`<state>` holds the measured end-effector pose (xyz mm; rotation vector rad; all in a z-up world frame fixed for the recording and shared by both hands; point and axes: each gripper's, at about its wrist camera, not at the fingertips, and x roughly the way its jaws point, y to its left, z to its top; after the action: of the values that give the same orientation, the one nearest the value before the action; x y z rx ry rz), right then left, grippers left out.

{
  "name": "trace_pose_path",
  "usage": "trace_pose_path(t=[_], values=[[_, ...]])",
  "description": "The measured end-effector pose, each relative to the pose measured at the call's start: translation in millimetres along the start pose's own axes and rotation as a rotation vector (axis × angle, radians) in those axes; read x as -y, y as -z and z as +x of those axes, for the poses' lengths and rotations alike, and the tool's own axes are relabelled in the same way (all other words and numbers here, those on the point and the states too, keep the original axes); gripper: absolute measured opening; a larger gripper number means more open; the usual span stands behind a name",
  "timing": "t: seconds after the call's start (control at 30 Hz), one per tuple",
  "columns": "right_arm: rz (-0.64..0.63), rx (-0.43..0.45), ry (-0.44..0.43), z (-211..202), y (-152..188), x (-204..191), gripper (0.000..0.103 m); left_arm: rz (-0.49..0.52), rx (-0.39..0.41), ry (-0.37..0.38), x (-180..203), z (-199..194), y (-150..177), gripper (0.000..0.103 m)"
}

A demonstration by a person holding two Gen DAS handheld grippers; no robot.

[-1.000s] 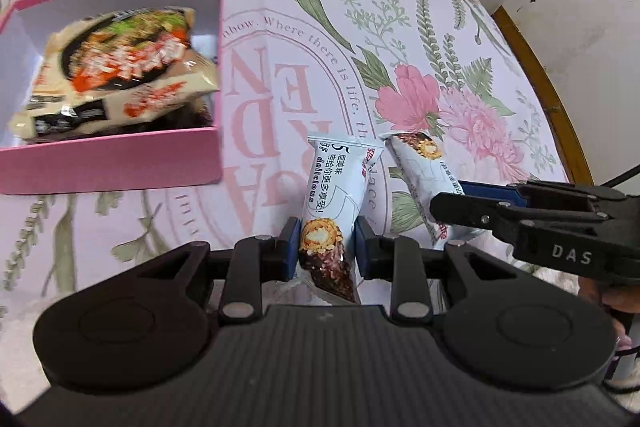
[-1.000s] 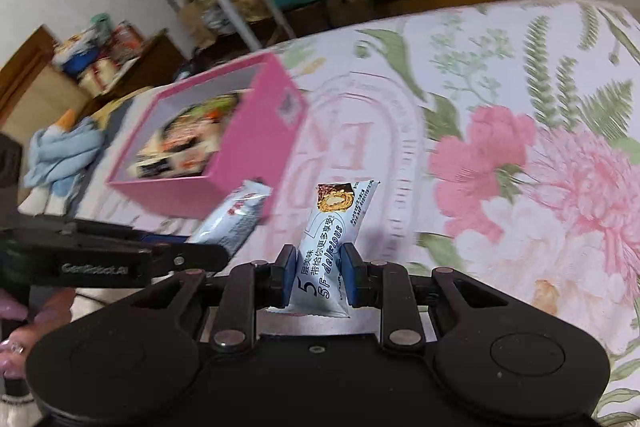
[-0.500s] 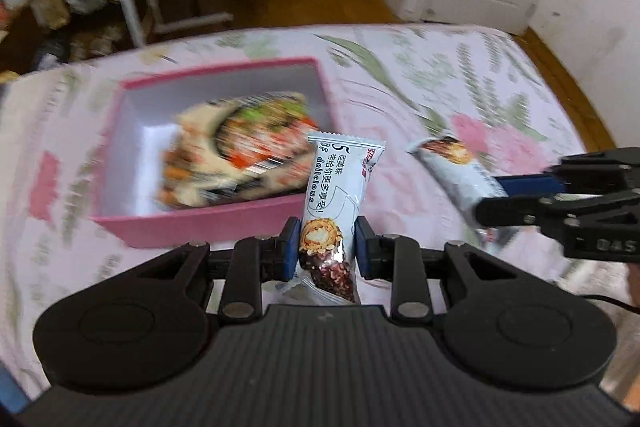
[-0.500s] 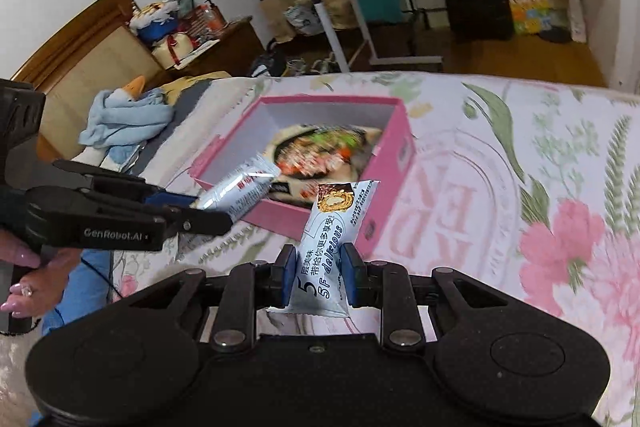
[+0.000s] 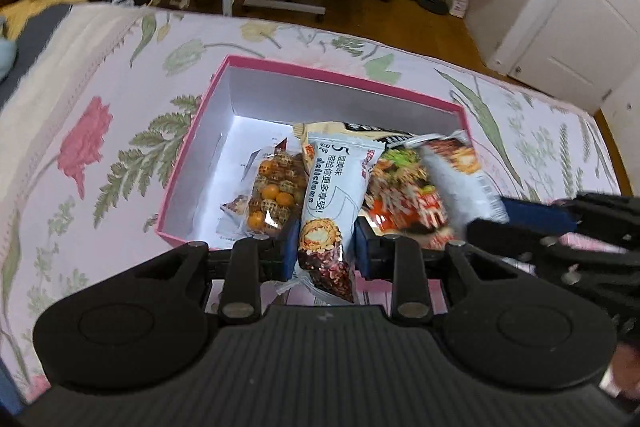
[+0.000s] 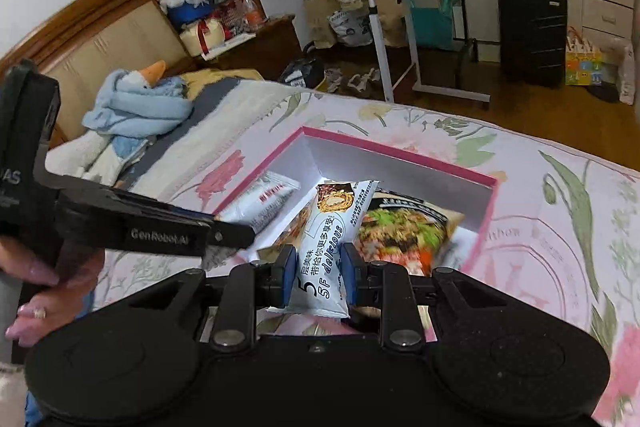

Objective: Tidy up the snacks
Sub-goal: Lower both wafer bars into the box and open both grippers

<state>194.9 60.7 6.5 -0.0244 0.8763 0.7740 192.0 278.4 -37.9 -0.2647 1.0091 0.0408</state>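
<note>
Both tongs, left and right, each clamp a white snack bar at lower centre, above the pink box already holding noodles and a candy bag; neither bar is released yet.

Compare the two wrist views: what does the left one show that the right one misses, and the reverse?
Only the left wrist view shows the clear packet of orange and brown round snacks lying in the box, and the white door. Only the right wrist view shows the blue plush goose and the wooden headboard. Both show the pink cardboard box, the noodle packet inside it, and each gripper shut on a white snack bar above the box.
</note>
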Motion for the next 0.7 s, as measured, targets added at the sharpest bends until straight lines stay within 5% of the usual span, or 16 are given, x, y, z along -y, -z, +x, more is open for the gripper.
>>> trace_pose_path(t=[0.13,0.17,0.33,0.7], values=[[0.041,-0.008,-0.041,29.7,-11.2,5.6,0.035,-0.04,0.02,-0.048,-5.4,16.6,-6.7,0.051],[0.058,-0.016,-0.052,34.5,-12.6,8.2,0.041,-0.038,0.031,-0.049,-6.3,17.3,-7.1,0.051],[0.089,-0.016,-0.065,32.6,-6.6,14.9,0.042,-0.017,0.027,-0.001,-4.2,12.8,2.2,0.051],[0.042,0.032,0.014,-34.0,30.6,21.1,0.048,0.1,0.098,0.027,39.2,-42.7,41.0,0.051]])
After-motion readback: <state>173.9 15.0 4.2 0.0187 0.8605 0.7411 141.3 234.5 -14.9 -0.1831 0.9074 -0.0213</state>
